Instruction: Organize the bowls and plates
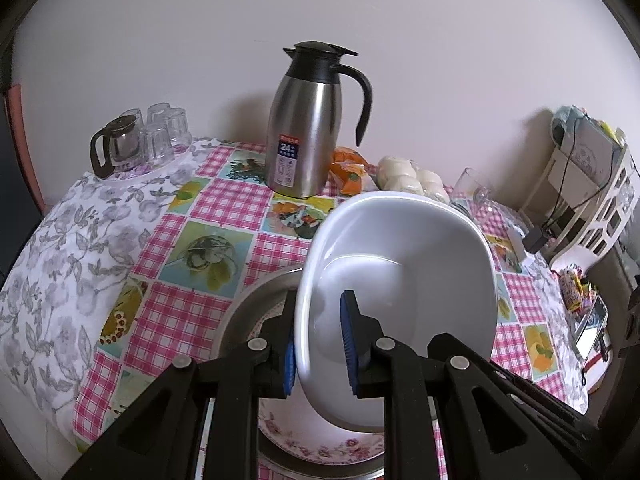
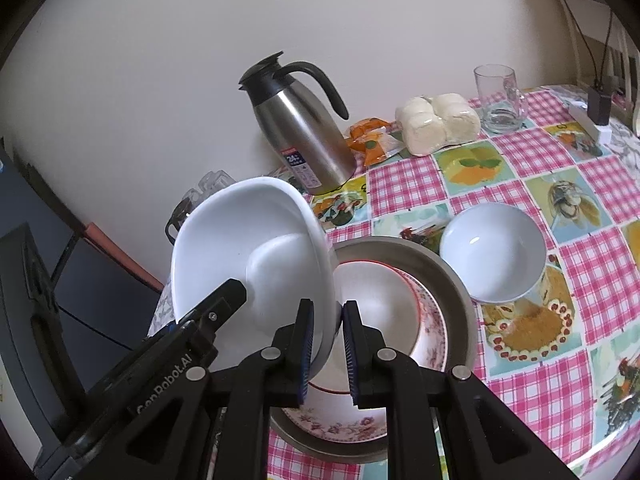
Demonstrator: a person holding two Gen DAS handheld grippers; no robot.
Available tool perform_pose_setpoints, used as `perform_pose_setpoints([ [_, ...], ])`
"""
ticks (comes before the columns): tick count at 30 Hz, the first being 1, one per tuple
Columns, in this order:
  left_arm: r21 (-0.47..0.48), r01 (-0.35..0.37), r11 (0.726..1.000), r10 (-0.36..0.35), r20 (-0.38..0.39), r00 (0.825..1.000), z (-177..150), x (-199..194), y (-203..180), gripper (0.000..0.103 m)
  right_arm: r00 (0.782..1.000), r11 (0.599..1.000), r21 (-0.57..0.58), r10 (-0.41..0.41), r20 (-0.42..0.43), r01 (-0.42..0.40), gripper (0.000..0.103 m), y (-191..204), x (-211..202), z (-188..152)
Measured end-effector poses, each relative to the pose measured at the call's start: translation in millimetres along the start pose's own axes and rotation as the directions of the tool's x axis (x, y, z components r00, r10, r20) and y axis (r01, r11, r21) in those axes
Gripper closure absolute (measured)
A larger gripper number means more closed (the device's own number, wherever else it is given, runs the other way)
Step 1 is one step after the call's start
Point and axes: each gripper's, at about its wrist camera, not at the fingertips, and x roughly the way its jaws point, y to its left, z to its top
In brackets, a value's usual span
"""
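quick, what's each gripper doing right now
left gripper: shut on the white square bowl
right gripper: shut on the same bowl's rim

Tall steel thermos jug [image 1: 306, 128] upright near wall; beside it orange snack packet [image 2: 370, 140], wrapped white buns [image 2: 438, 122], empty glass mug [image 2: 500, 98].

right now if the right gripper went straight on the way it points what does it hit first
Likely the stacked plates in the metal basin, just beyond the white bowl that the right gripper grips; depth is unclear.

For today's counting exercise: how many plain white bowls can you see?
2. The big white squarish bowl is held tilted above the stacked plates; the small round white bowl sits on the tablecloth beside them. Others may be hidden.
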Motion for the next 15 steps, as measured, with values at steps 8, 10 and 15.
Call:
perform_pose_setpoints([
  [8, 0.031, 0.004, 1.000, -0.004, 0.006, 1.000, -1, -5, -13, 0.084, 1.000, 1.000, 0.003, -0.013, 0.016, 0.013, 0.086, -10, -12, -1],
  [10, 0.030, 0.004, 1.000, -0.005, 0.009, 1.000, -1, -6, -13, 0.084, 1.000, 1.000, -0.002, -0.014, 0.013, 0.014, 0.086, -9, -13, -2],
  [15, 0.028, 0.008, 1.000, -0.008, -0.004, 1.000, -2, -3, -13, 0.084, 1.000, 1.000, -0.006, -0.019, 0.010, 0.019, 0.086, -9, -13, -1],
])
